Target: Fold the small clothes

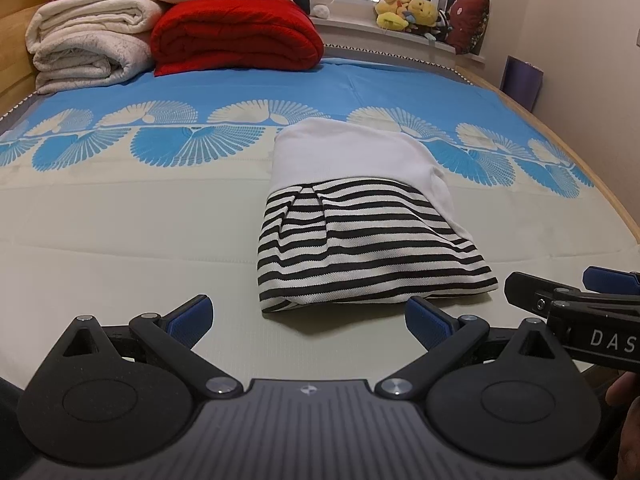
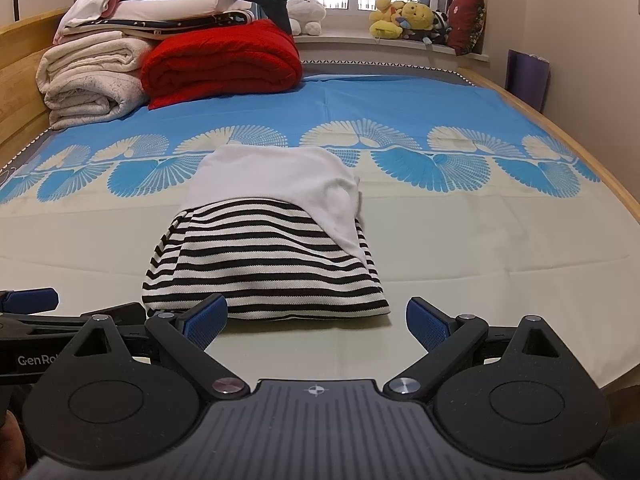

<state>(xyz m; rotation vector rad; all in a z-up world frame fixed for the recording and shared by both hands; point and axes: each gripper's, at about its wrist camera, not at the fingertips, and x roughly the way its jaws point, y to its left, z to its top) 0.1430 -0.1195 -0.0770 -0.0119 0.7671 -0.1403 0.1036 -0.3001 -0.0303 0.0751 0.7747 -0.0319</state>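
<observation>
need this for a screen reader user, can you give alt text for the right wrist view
A folded garment, white on top and black-and-white striped below, lies on a bed just beyond the open, empty right tongs. Folded blankets are stacked at the bed's far left, and plush toys sit on the windowsill.

1. Folded garment (image 2: 264, 248): knitted cloth, fine pique-like texture, matt; black-and-white striped part, plain white part.
2. Bed sheet (image 2: 440, 240): smooth woven cloth, matt, faint fold creases.
3. Red quilt (image 1: 236, 36): stitched, puffy cloth, matt.
4. Cream blankets (image 1: 88, 44): fleecy, rough-napped cloth.
5. Bed frame (image 2: 600, 176): light wood, smooth finish.
6. Left gripper (image 1: 308, 318): matt black plastic arms, bright metal pivot pins, blue dimpled pads (image 1: 192, 316).
7. Right gripper (image 2: 316, 322): same materials; ribbed grey body.
8. Soft toys (image 2: 404, 20): plush cloth.
</observation>
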